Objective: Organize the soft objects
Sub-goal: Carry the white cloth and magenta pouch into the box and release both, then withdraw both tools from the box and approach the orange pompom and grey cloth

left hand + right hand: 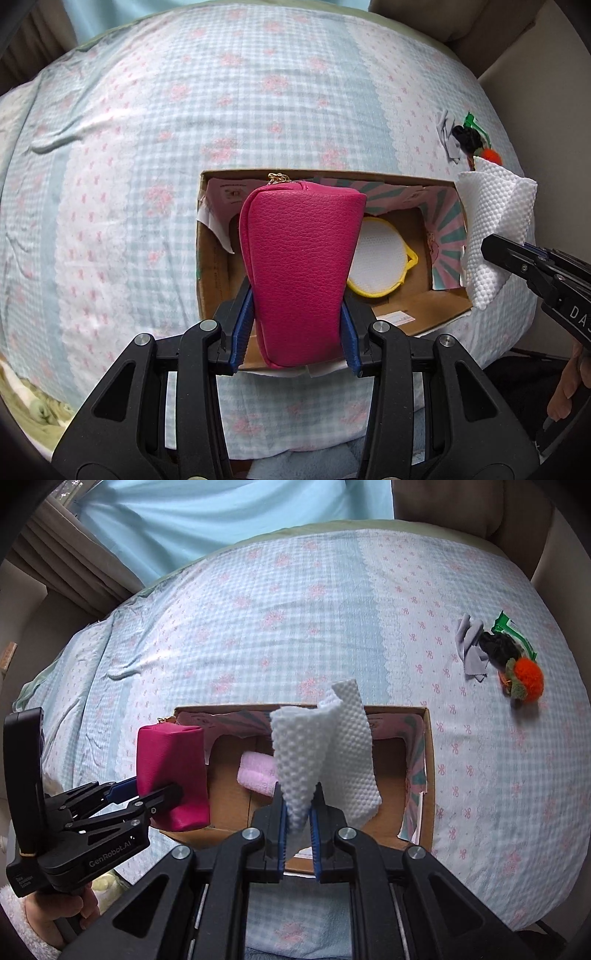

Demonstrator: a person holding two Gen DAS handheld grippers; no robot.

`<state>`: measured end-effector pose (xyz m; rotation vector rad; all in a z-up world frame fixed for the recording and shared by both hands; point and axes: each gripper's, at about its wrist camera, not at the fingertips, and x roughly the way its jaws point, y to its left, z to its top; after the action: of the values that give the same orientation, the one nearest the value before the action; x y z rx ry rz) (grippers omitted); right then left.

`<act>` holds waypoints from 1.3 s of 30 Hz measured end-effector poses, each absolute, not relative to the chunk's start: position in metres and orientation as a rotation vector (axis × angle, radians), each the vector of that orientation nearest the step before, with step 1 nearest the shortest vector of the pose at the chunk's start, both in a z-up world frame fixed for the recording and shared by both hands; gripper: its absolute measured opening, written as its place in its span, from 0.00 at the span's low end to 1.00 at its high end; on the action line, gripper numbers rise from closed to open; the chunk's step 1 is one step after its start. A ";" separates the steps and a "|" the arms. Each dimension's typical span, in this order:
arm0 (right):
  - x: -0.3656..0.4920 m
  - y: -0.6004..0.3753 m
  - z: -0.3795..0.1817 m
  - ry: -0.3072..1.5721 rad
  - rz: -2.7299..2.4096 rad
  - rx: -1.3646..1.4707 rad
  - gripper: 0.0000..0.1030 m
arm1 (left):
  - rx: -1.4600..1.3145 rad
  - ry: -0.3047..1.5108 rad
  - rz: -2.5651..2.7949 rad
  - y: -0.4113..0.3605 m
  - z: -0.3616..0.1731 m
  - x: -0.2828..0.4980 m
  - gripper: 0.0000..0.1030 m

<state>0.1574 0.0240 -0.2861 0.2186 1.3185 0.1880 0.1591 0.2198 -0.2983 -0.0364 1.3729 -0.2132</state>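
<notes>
- My left gripper [295, 325] is nearest the lens in the left wrist view: its blue-padded fingers [242, 328] are clamped on the lower part of the pink pouch [301, 266], one pad on each side.
- The pouch stands upright in my grasp, its gold zipper chain at the top, and it hangs over the left end of the open cardboard box [210, 269].
- The box sits on the checked bedspread [147, 147], which has pink flowers and bows; patterned paper lines its inner walls.
- Inside, just right of the pouch, a round white mesh pad with a yellow rim [380, 262] lies on the box floor.
- From the right wrist view a rolled pink towel [255, 771] also lies on the box floor, partly hidden behind the paper I hold.
- My right gripper [298, 830] pinches the narrow bottom of a white embossed paper towel [317, 760]; its jaws are closed tight on it, and the sheet fans upward, raised above the middle of the box.
- Well to the right on the bedspread, apart from the box, is a small pile: a grey cloth [468, 646], something black and crumpled [496, 648], a green wrapper [511, 626] and an orange fuzzy ball [526, 677], all touching or overlapping.
</notes>
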 end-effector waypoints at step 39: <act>0.184 0.014 -0.337 1.409 0.140 0.334 1.00 | 0.096 1.389 -0.237 0.179 -0.343 0.164 1.00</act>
<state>0.1843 0.0140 -0.3366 0.3339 1.4090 0.1400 0.1645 0.1793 -0.3430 0.0956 1.3889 -0.2365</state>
